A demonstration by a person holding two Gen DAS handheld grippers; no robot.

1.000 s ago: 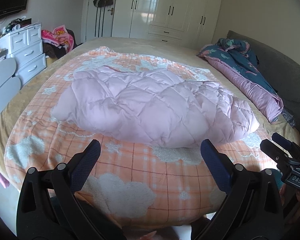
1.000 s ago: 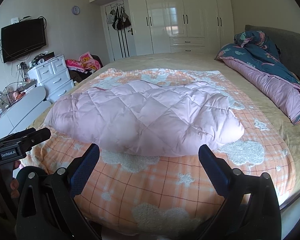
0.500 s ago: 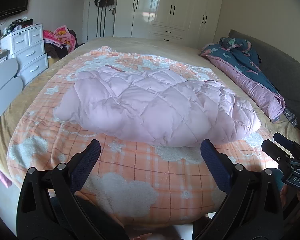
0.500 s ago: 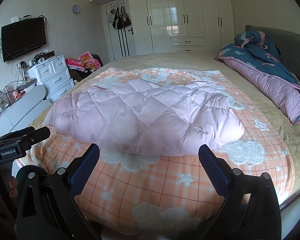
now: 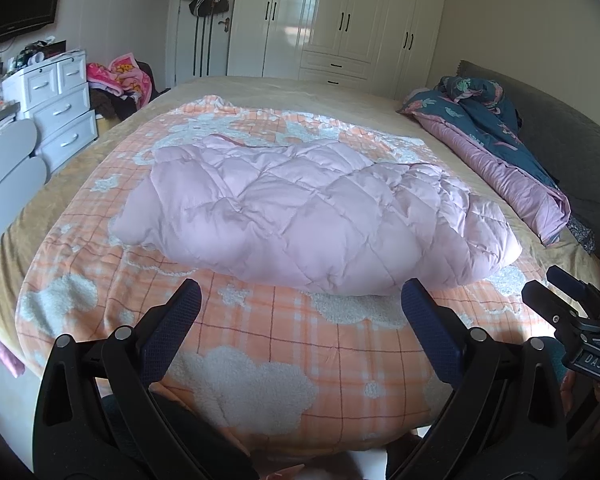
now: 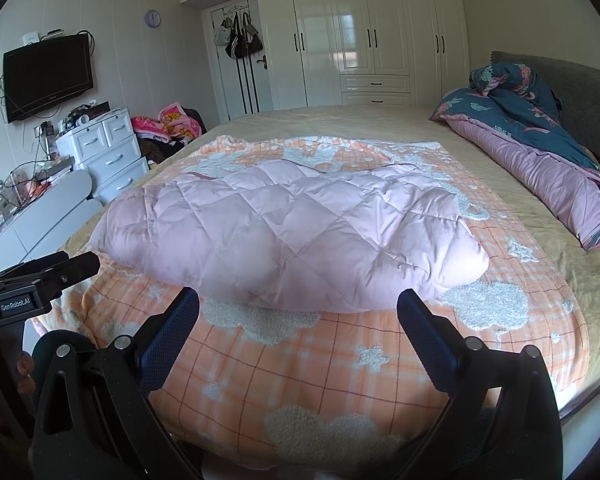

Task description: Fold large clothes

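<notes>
Mid-frame, a puffy pink quilted down coat (image 5: 312, 216) lies bundled on the orange plaid fleece blanket (image 5: 260, 344) — left gripper (image 5: 300, 308) and right gripper (image 6: 298, 308) fingers spread wide, empty.

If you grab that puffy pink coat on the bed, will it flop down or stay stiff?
The pink quilted coat would probably flop and sag, since it lies in soft, rounded folds. It looks puffy, so it is likely light for its bulk. Its smooth, slightly shiny fabric may slip between the open left gripper fingers.
</notes>
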